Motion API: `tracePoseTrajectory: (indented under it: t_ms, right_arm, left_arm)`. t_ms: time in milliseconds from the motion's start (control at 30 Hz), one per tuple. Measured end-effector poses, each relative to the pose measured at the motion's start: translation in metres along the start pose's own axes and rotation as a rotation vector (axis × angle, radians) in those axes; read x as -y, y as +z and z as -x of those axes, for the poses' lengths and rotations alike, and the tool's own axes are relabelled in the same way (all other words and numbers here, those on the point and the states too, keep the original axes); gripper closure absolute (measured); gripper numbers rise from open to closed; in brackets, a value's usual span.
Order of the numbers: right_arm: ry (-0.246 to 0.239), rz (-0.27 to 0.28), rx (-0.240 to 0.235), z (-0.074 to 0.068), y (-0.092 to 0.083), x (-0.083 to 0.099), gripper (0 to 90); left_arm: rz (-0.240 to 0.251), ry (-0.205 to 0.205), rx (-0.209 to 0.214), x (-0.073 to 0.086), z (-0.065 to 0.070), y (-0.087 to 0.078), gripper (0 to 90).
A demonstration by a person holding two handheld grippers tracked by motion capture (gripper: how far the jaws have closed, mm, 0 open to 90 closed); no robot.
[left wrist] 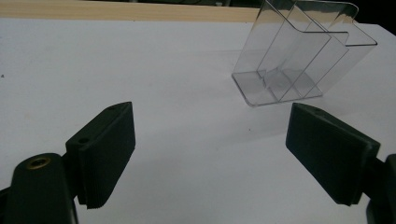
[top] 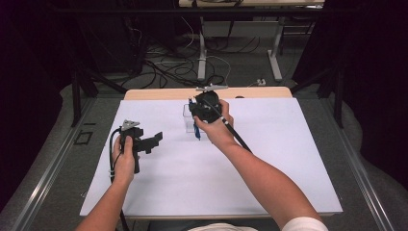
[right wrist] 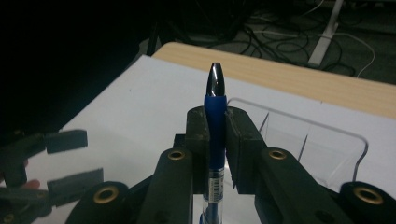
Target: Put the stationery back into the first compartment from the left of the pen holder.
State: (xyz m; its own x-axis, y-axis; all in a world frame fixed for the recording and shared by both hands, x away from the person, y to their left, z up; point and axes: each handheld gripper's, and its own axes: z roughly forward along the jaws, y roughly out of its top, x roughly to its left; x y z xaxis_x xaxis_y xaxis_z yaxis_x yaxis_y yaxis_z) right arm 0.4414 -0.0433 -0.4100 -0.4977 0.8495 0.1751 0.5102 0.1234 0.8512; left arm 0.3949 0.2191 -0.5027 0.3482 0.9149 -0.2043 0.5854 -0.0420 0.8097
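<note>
My right gripper (right wrist: 215, 115) is shut on a blue pen (right wrist: 216, 98), whose silver tip points away past the jaws. Just beyond and below the pen stands a clear plastic holder (right wrist: 306, 140) with dividers. In the high view that right gripper (top: 197, 114) hangs over the holder (top: 188, 119) at the far middle of the white sheet, with the pen (top: 196, 132) hanging down. My left gripper (top: 156, 139) rests lower left of it, open and holding nothing. Its own view has the left gripper (left wrist: 210, 119) with wide jaws facing the holder (left wrist: 299, 60).
A white sheet (top: 269, 159) covers most of the table, with a wooden strip (top: 260, 91) at the far edge. Beyond it lie floor cables and table legs (top: 202, 53). The left gripper (right wrist: 56, 158) appears at the left of the right gripper view.
</note>
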Motion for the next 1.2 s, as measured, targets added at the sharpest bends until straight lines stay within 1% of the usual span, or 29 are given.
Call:
tracePoseTrajectory:
  t_ms: [33, 133, 167, 433, 500, 600, 633, 800, 833, 1000, 1067, 1200]
  right_arm:
    - [0.003, 0.011, -0.001, 0.0, -0.001, -0.004, 80.0]
    - [-0.014, 0.042, 0.015, 0.0, -0.003, -0.012, 80.1]
    - [-0.013, 0.048, 0.019, 0.0, -0.003, -0.014, 80.1]
    - [-0.002, 0.072, 0.058, 0.006, -0.006, -0.027, 80.0]
    - [-0.007, 0.075, 0.067, 0.008, -0.007, -0.029, 80.0]
    - [-0.005, 0.08, 0.073, 0.008, -0.008, -0.033, 80.0]
    - [-0.013, 0.086, 0.077, 0.009, -0.008, -0.034, 80.0]
    - [-0.011, 0.095, 0.084, 0.01, -0.01, -0.04, 80.0]
    - [-0.02, 0.104, 0.087, 0.011, -0.009, -0.041, 80.0]
    - [-0.021, 0.111, 0.102, 0.014, -0.005, -0.045, 80.0]
    - [-0.014, 0.113, 0.108, 0.014, -0.002, -0.047, 80.0]
    - [-0.022, 0.117, 0.122, 0.014, 0.008, -0.052, 80.0]
  left_arm:
    - [0.002, -0.002, 0.0, -0.001, 0.0, 0.0, 15.7]
    - [0.006, 0.005, 0.002, -0.001, 0.002, 0.0, 15.7]
    - [-0.001, 0.013, 0.008, -0.001, 0.001, 0.0, 15.7]
    - [0.003, 0.012, 0.013, -0.001, 0.003, -0.001, 15.7]
    - [0.011, 0.011, 0.015, -0.001, 0.003, -0.001, 15.7]
    - [0.01, 0.013, 0.013, -0.002, 0.003, -0.001, 15.7]
    - [0.01, 0.014, 0.013, -0.002, 0.003, -0.001, 15.7]
    - [0.016, 0.005, 0.012, -0.002, 0.002, -0.001, 15.7]
    - [0.013, 0.006, 0.01, -0.002, 0.002, -0.001, 15.7]
    - [0.016, 0.004, 0.013, -0.002, 0.002, -0.001, 15.7]
    - [0.016, 0.006, 0.013, -0.002, 0.002, -0.001, 15.7]
    - [0.017, 0.002, 0.017, -0.002, 0.003, -0.002, 15.7]
